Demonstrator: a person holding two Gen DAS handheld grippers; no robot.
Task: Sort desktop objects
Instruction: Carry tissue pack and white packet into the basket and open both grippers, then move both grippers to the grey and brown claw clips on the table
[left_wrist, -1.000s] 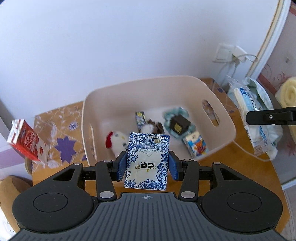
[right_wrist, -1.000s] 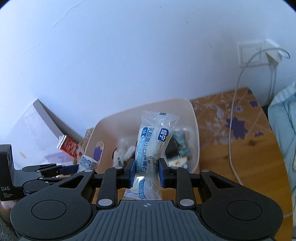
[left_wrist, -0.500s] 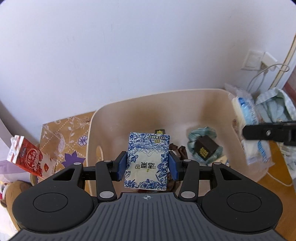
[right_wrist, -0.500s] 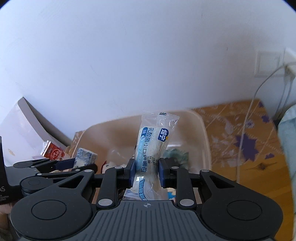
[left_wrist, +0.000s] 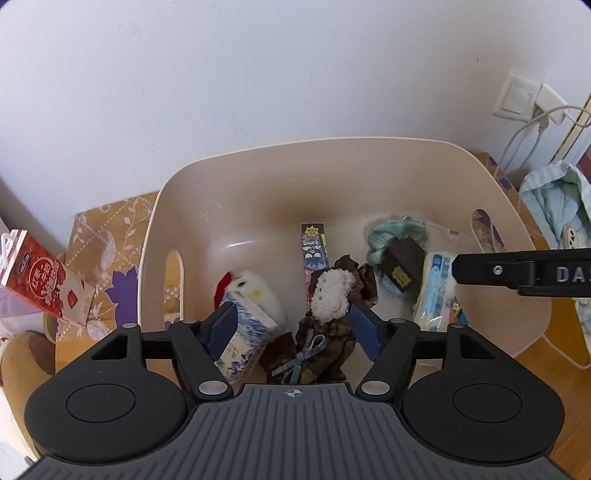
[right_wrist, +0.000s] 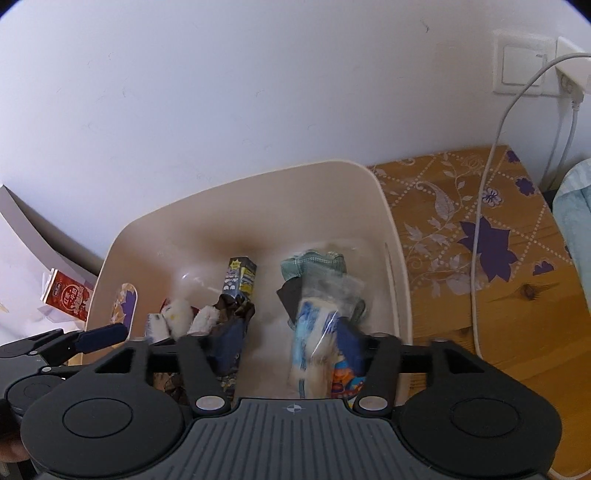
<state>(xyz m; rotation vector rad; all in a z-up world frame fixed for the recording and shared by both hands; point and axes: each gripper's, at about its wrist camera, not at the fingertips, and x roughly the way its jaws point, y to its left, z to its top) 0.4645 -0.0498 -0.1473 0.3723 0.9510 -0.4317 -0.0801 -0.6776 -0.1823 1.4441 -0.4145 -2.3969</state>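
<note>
"DA" in pale capitals, cut off at the frame edge, on the black arm of the right gripper (left_wrist: 532, 274). Chinese characters on the red carton (left_wrist: 44, 275), the black box (left_wrist: 402, 266) and the clear snack packet (left_wrist: 436, 291); too small to read.

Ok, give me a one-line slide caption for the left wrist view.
Left gripper, just opened, releases the blue-and-white packet into the beige bin among plush toys.

Soft daylight; fisheye-warped edges
</note>
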